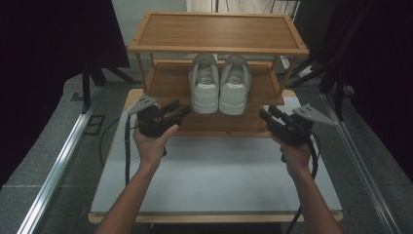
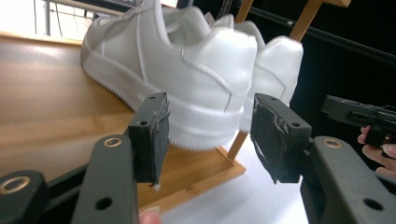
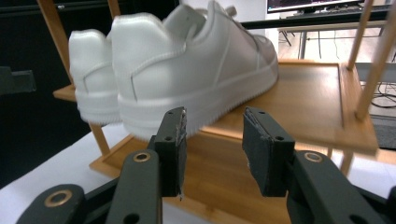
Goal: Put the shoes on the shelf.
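Grey carpet floor (image 1: 58,146); aluminium rail (image 1: 61,163) at 9 o'clock; black curtains (image 1: 44,44) hung both sides.

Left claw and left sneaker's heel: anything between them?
Nothing: in the left gripper view the open left claw faces the left sneaker heel across bare air.

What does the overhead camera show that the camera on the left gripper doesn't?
From above alone: the rack's empty top shelf, both forearms, and the left gripper and right gripper open, level with the middle shelf. Left gripper view alone: a close look at the left shoe's heel beyond its own pads. Both: two white shoes side by side on the wooden rack.
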Demonstrator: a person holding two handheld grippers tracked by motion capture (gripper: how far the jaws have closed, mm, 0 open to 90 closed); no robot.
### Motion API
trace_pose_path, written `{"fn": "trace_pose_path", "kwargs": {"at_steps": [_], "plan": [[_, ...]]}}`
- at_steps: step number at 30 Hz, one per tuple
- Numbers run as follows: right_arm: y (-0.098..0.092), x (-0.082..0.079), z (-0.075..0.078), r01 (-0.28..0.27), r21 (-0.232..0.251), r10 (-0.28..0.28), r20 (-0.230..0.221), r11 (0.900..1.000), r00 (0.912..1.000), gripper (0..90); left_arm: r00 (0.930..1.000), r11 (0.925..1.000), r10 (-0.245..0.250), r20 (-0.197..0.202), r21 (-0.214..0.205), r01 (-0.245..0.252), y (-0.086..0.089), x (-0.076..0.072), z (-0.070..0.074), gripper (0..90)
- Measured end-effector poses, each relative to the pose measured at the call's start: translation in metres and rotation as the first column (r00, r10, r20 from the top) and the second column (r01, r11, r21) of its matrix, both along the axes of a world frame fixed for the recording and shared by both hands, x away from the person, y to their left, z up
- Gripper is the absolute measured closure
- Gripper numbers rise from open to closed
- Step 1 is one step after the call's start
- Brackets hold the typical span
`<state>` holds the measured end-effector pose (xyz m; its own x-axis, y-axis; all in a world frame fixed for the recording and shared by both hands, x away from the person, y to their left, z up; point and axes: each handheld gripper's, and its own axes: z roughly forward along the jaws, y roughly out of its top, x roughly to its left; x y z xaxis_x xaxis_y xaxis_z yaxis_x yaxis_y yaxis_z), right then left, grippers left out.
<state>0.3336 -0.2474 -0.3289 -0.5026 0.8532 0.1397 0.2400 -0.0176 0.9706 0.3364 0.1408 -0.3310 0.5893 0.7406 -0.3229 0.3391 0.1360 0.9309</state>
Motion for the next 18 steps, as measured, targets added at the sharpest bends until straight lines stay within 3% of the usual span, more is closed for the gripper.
{"fn": "trace_pose_path", "kwargs": {"at_steps": [8,12,18], "plan": [[-0.026,-0.025,-0.034,-0.018,0.027,0.018,-0.014,0.9995,0.9997,57.7,0.999,0.9995,-0.031,-0.03,-0.01,0.031,0.012,-0.024,-0.029,45.5],[-0.031,-0.037,-0.048,-0.026,0.001,0.026,-0.019,0.9997,0.9995,57.4,0.9979,0.999,-0.044,-0.048,-0.01,0.043,0.014,-0.035,-0.042,45.3],[-0.041,-0.053,-0.068,-0.031,0.02,0.032,-0.042,0.9993,0.9986,57.3,0.9952,0.9974,-0.063,-0.075,0.03,0.065,0.015,-0.054,-0.066,44.9]]}}
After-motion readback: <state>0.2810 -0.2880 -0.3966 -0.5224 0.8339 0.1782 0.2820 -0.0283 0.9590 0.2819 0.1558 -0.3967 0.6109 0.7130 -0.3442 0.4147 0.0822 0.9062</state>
